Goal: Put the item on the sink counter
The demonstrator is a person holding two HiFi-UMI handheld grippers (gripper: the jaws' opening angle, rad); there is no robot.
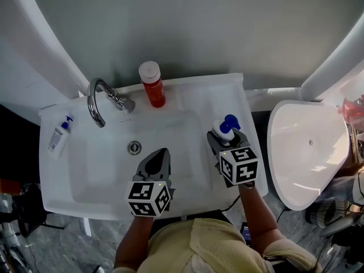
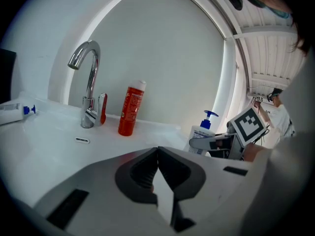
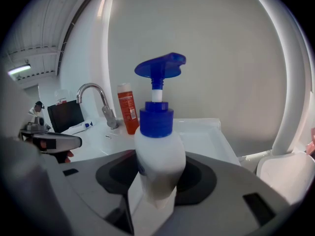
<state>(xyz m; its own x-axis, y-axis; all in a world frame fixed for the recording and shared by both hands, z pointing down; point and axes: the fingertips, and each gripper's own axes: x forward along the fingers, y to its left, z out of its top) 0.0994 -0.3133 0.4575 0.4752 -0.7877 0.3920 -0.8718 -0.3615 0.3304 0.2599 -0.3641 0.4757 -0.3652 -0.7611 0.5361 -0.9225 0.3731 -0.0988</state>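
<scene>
A white pump bottle (image 1: 226,127) with a blue pump head stands upright between the jaws of my right gripper (image 1: 226,136), which is shut on its body (image 3: 157,151). It is over the right rim of the white sink counter (image 1: 187,87); I cannot tell whether its base touches. The left gripper view shows the same bottle (image 2: 202,132) to the right. My left gripper (image 1: 161,155) hangs over the basin, shut, its jaws (image 2: 157,154) meeting with nothing between them.
A chrome faucet (image 1: 99,98) stands at the back left, with a red bottle (image 1: 153,84) beside it on the back ledge. A small white bottle with a blue cap (image 1: 60,134) lies on the left ledge. A white oval fixture (image 1: 307,152) sits right of the sink.
</scene>
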